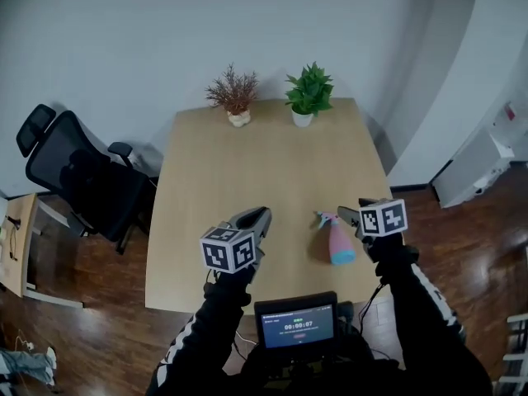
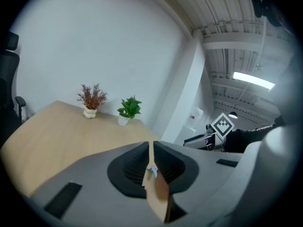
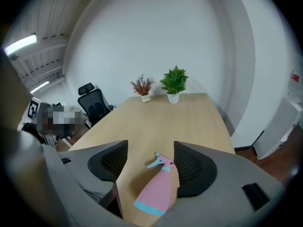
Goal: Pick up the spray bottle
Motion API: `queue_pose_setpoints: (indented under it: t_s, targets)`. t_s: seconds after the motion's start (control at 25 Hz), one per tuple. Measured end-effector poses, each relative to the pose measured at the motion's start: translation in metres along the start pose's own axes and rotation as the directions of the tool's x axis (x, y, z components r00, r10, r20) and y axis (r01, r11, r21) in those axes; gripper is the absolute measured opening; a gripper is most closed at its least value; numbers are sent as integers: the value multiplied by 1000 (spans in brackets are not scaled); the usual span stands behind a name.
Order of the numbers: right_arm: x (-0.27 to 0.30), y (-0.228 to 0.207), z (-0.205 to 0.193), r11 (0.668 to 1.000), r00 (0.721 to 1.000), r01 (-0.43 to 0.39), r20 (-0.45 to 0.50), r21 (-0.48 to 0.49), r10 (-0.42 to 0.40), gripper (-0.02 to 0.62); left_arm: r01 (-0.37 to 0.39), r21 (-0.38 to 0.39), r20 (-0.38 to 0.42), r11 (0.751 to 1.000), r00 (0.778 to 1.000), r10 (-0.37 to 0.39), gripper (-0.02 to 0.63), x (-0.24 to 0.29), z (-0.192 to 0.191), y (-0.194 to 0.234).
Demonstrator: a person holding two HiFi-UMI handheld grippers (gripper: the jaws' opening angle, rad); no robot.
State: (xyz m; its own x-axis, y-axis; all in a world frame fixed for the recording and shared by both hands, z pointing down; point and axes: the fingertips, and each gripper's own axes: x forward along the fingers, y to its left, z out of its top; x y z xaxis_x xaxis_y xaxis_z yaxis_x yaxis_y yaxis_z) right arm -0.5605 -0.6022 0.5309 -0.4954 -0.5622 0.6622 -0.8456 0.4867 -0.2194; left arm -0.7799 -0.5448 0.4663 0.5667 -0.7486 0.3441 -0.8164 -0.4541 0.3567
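Observation:
A pink spray bottle [image 1: 340, 242] with a light blue base and trigger lies on its side on the wooden table [image 1: 247, 163], near the front right. My right gripper [image 1: 348, 214] is open just to the right of the bottle's nozzle end. In the right gripper view the bottle [image 3: 158, 193] lies between and below the wide-apart jaws of that gripper [image 3: 150, 149], close to the right-hand pad; I cannot tell whether it touches. My left gripper [image 1: 262, 216] hovers over the table left of the bottle. Its jaws [image 2: 152, 148] are shut to a thin slit with nothing in them.
Two small potted plants stand at the table's far edge, a reddish one [image 1: 234, 96] and a green one [image 1: 308, 93]. A black office chair [image 1: 78, 176] is left of the table. A white cabinet [image 1: 474, 167] stands at right. A small screen [image 1: 297, 322] sits at my chest.

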Motion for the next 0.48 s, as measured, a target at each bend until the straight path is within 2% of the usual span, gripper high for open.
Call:
queue_pose_setpoints:
  t_s: [0.04, 0.2, 0.24, 0.28, 0.4, 0.48]
  targets:
    - [9, -8, -6, 1000, 1000, 8, -28, 8, -7, 287, 1, 3, -26, 1000, 1000, -1, 54, 10, -6, 4]
    - [51, -31, -29, 996, 993, 13, -120, 90, -2, 287, -52, 4, -110, 999, 993, 52, 58, 49, -31, 33]
    - [62, -35, -39, 994, 988, 10, -155, 112, 7, 319, -70, 7, -136, 998, 988, 70, 58, 59, -40, 38]
    - [72, -39, -51, 992, 981, 10, -193, 129, 15, 343, -96, 14, -158, 995, 983, 97, 58, 67, -49, 44]
    - [98, -55, -83, 989, 949, 18, -314, 149, 30, 344, -198, 27, -192, 980, 961, 200, 58, 89, -72, 61]
    - [112, -66, -99, 989, 924, 36, -382, 141, 20, 344, -212, -8, -242, 977, 949, 203, 58, 103, -93, 67]
